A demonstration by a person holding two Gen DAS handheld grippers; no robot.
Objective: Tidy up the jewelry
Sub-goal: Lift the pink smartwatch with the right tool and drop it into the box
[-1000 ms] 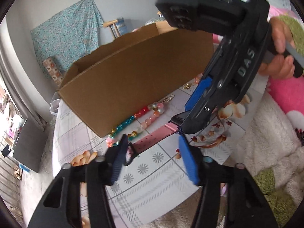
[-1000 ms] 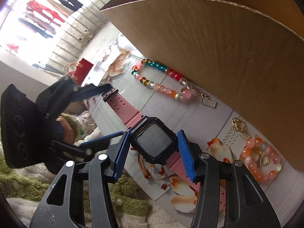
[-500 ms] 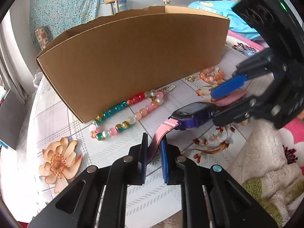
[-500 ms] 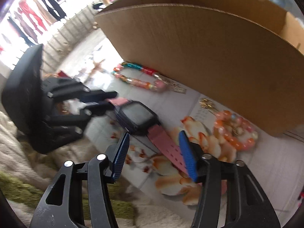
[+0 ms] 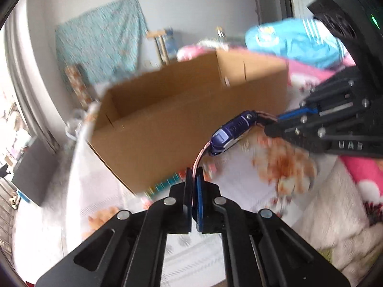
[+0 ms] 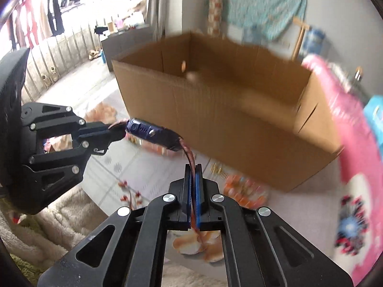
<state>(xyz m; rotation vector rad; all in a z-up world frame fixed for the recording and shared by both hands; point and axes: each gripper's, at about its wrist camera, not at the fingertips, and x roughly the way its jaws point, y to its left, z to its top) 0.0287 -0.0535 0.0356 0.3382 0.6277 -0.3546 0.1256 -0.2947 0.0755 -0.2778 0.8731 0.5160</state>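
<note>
A watch (image 5: 229, 131) with a dark blue case and pink strap hangs in the air between my two grippers, in front of the open cardboard box (image 5: 186, 119). My left gripper (image 5: 194, 174) is shut on one end of the pink strap. My right gripper (image 6: 194, 169) is shut on the other strap end, and the watch case (image 6: 153, 134) shows side-on above the table. Each gripper appears in the other's view: the right gripper (image 5: 277, 122) at right, the left gripper (image 6: 112, 131) at left. The box (image 6: 227, 124) is open at the top.
A bead bracelet (image 5: 167, 184) lies blurred at the foot of the box. An orange bead bracelet (image 6: 244, 189) and a gold piece (image 6: 219, 168) lie by the box's front wall. The floral tablecloth (image 5: 270, 167) covers the table. Fluffy blankets (image 5: 335, 215) lie to the right.
Both grippers closed on the strap ends and lifted the watch off the tablecloth. The views tilted up, so the open top of the box now shows.
</note>
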